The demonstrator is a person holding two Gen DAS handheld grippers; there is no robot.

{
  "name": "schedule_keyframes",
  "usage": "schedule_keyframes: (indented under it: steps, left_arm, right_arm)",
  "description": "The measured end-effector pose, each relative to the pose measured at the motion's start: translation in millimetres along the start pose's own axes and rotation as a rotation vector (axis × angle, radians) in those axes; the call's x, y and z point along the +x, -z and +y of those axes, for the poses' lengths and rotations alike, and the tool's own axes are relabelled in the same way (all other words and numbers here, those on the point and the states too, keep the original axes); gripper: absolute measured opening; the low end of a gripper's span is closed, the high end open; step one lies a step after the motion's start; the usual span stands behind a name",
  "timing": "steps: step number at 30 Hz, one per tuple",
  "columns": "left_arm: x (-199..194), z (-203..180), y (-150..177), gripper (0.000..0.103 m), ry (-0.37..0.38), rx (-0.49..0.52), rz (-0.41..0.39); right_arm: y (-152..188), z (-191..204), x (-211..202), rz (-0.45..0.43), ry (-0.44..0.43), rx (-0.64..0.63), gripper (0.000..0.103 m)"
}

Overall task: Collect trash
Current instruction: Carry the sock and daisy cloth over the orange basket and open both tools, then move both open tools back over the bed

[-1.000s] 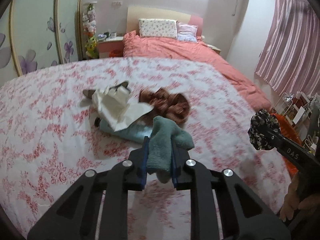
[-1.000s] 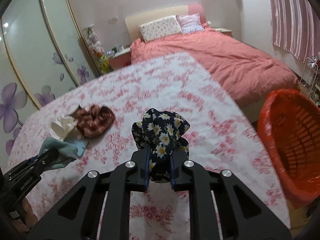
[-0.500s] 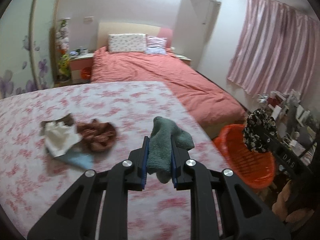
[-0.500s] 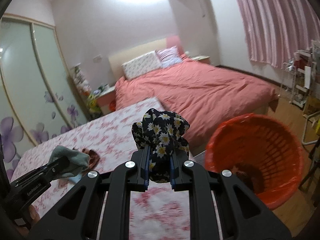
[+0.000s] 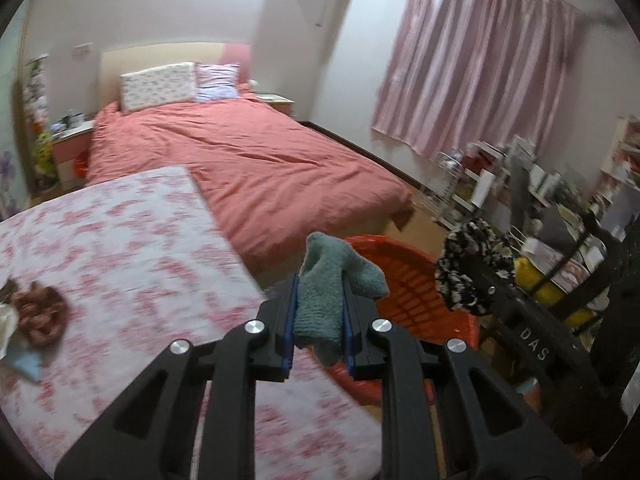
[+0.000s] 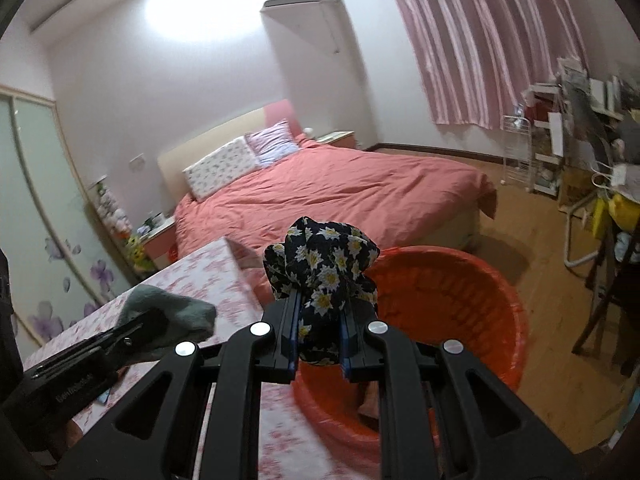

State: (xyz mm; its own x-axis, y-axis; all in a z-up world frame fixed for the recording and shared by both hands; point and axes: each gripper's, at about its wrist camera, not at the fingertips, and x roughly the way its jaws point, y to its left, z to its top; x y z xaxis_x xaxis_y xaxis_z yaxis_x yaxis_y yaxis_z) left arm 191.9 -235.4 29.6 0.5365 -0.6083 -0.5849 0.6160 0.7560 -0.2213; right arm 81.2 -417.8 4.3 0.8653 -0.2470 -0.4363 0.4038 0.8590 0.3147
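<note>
The left gripper (image 5: 319, 320) was clamped nearly closed on a grey-green towel cloth (image 5: 332, 292), the cloth bunched upright between its blue-lined pads and flopping over to the basket side. The right gripper (image 6: 319, 334) was likewise pinched nearly closed, on a dark daisy-print cloth (image 6: 322, 268) that bulged above its fingertips. The landmark was the orange basket (image 6: 472, 280), standing on the wooden floor against the corner of the floral-covered surface (image 5: 132, 248). In the right wrist view the daisy-print cloth sat in line with the basket's near rim, with the basket's opening just beyond it. In the left wrist view the towel cloth sat in front of the basket's rim, over the edge of the floral-covered surface. A brown crumpled item (image 5: 38, 316) lay on that surface well apart from the basket, beside a white piece and a light blue piece at the frame edge. A pink-covered bed (image 5: 256, 160) lay beyond the basket.
</note>
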Motion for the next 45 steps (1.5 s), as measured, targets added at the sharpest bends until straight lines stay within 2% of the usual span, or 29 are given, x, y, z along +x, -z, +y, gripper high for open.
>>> schedule_keyframes:
  steps: [6,12,17,19,23,30,35,39,42,45]
  left_arm:
    - [38.6,-30.7,-4.7,0.019,0.072,0.034,0.043]
    - [77.0,-44.6,-4.8,0.020,0.108,0.074,0.091]
    - [103.2,-44.2,1.6,0.024,0.107,0.079,0.138]
    - [114.7,-41.1,4.6,0.036,0.101,0.075,0.160]
    - [127.3,-31.2,10.3,0.043,0.080,0.061,0.186]
    - [122.3,-13.6,10.9,0.052,0.019,0.054,0.176]
    - [102.0,5.6,10.6,0.056,-0.028,0.039,0.159]
    - [81.8,22.4,13.8,0.058,-0.070,0.025,0.142]
    - [60.1,41.7,16.7,0.059,-0.117,0.006,0.120]
    - [40.9,61.7,19.6,0.061,-0.164,-0.016,0.104]
  right_arm:
    - [-3.5,-26.7,6.1,-0.002,0.028,0.046,0.015]
    - [-2.4,-49.6,16.9,0.019,0.038,0.106,0.016]
    - [-0.5,-64.0,30.4,0.057,0.030,0.164,0.024]
    - [1.4,-66.4,34.3,0.070,0.036,0.176,0.034]
    - [3.2,-68.5,36.9,0.089,0.049,0.177,0.037]
    - [1.5,-64.3,33.8,0.099,0.072,0.163,0.039]
    - [-3.7,-57.7,30.2,0.097,0.066,0.135,0.039]
    - [-4.0,-35.1,23.1,0.092,0.049,0.092,0.040]
    - [-2.9,-18.5,19.2,0.088,0.031,0.055,0.045]
    - [0.1,1.4,14.6,0.093,0.007,0.010,0.046]
